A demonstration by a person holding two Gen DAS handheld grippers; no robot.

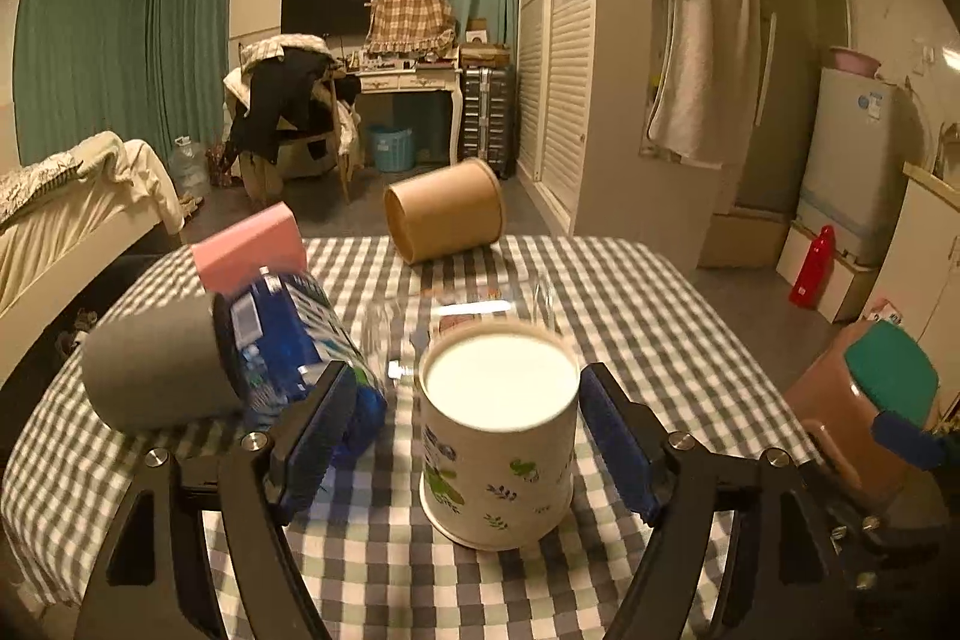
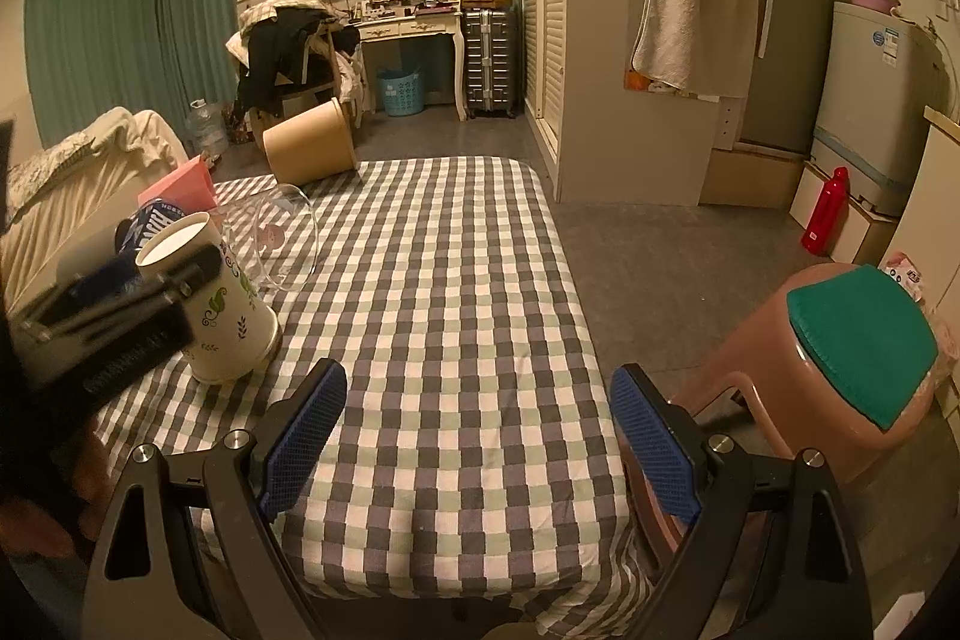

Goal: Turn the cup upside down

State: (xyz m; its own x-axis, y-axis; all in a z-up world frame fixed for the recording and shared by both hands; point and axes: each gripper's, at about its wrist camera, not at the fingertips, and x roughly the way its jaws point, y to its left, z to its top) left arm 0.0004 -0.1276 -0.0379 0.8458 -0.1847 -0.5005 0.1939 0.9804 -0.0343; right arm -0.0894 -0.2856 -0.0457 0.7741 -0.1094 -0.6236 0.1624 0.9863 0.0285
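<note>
I count on the worktop point(image 1: 630, 292): one printed cup point(image 1: 498, 436), one brown tub point(image 1: 444, 211), one glass bowl point(image 2: 287, 235), one blue packet point(image 1: 288, 340), one pink box point(image 1: 249, 247). One stool point(image 2: 840, 370) alongside.

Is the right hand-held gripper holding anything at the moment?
No, the right hand-held gripper is open over bare checked tablecloth, with nothing between its blue pads.

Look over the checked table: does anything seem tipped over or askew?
Yes. The brown paper cup lies on its side at the far edge, and a clear glass is also tipped over. The floral cup sits with its wide end down between the open left gripper fingers.
</note>
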